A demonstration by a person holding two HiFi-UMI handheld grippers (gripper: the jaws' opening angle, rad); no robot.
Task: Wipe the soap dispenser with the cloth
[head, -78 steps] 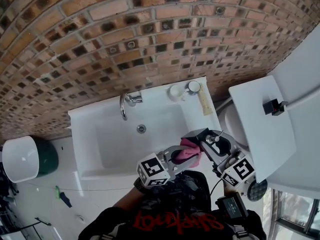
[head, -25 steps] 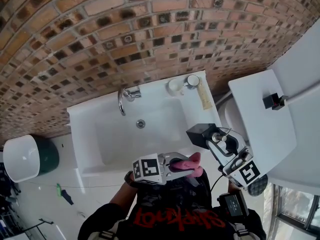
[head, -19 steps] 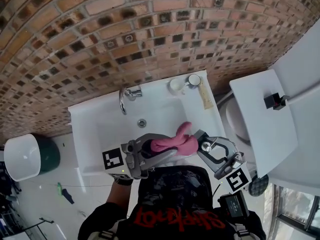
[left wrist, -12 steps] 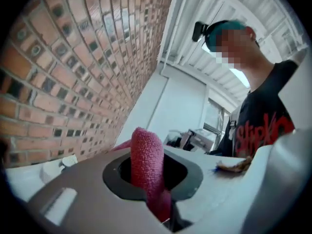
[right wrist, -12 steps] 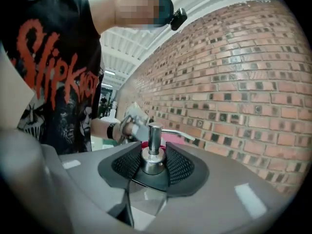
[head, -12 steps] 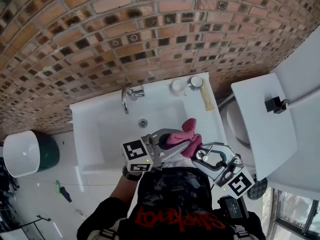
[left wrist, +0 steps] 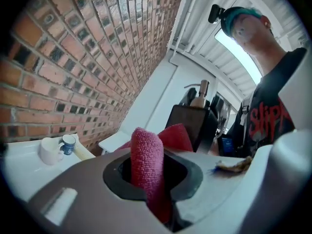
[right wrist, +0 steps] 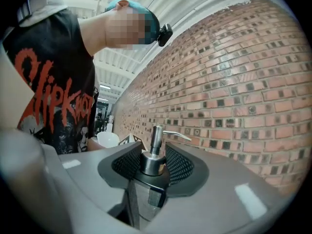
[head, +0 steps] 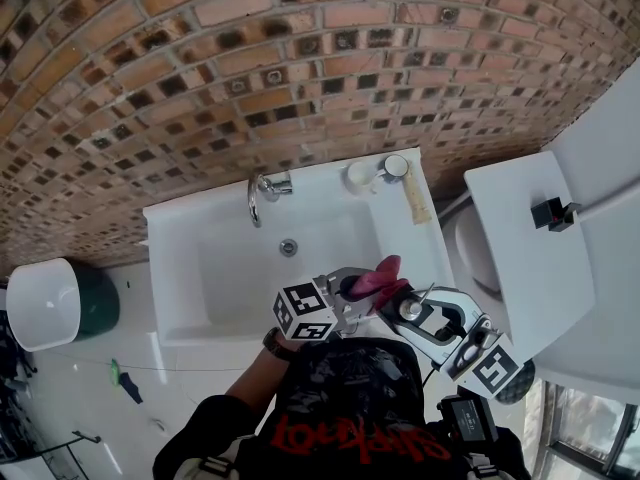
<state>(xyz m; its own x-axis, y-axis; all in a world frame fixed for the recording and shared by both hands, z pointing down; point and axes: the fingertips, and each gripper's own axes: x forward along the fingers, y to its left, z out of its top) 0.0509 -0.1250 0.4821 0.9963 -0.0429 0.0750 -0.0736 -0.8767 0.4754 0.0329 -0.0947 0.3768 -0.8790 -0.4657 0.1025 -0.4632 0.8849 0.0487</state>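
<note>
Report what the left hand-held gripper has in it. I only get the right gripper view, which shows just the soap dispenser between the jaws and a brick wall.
Observer: The left hand-held gripper is shut on a pink cloth, which sticks out past its jaws.
Operator: Say where that cloth is relative to the dispenser.
Observer: In the left gripper view the soap dispenser stands just beyond the cloth's free end. I cannot confirm that they touch.
Operator: Tell me what is underneath them.
Observer: In the head view both are over the front right corner of a white sink.
</note>
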